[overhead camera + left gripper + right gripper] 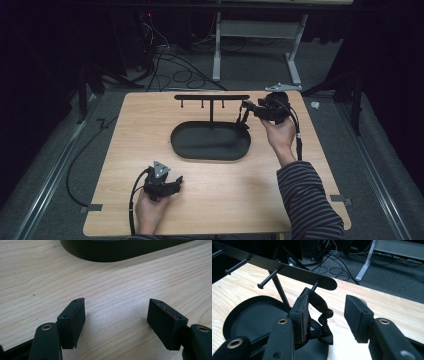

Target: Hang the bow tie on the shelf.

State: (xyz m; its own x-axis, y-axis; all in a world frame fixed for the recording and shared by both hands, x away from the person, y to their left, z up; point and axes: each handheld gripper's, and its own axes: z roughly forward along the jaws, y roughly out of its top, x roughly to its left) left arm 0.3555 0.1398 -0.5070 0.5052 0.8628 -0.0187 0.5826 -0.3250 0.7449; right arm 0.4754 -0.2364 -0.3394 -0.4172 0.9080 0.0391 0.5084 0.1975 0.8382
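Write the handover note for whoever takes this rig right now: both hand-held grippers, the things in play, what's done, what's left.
Left hand-held gripper: open, nothing between its jaws, low over the wooden table in front of the tray.
Right hand-held gripper: open, at the right end of the black hook rack.
Black bow tie: looped over the rack's end peg, hanging beside the right gripper's left jaw, above the oval tray.
Done: tie seems hung, jaws let go.
Left: probably draw the right gripper clear without snagging the tie.
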